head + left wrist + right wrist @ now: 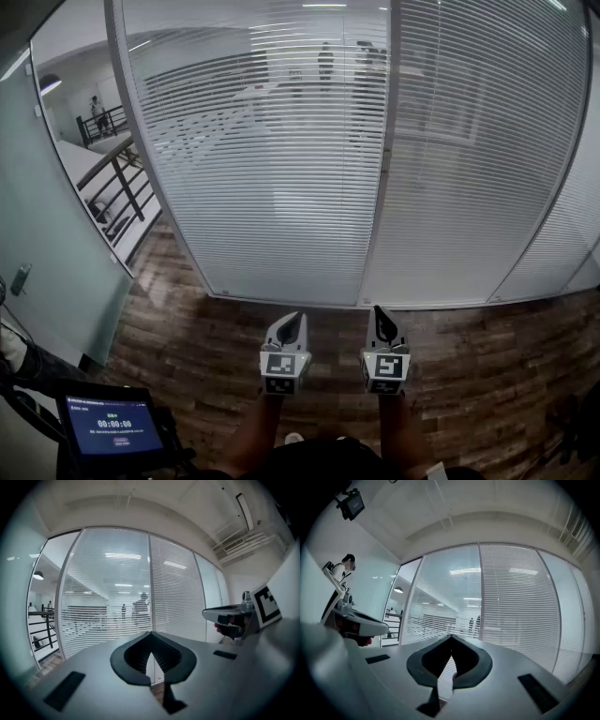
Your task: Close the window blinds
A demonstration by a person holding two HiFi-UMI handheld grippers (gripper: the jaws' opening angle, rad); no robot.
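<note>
The left panel of white horizontal-slat window blinds (267, 159), behind the glass straight ahead, is tilted open enough to show the room beyond, while the right panel (469, 150) looks nearer closed. The left one probably needs turning, though I cannot make out a wand or cord. The grey left gripper (294, 323) and grey right gripper (382, 319) hang low, well short of the glass, each with jaws pressed together on nothing; best step closer, find the control, then part the jaws. No container shows.
</note>
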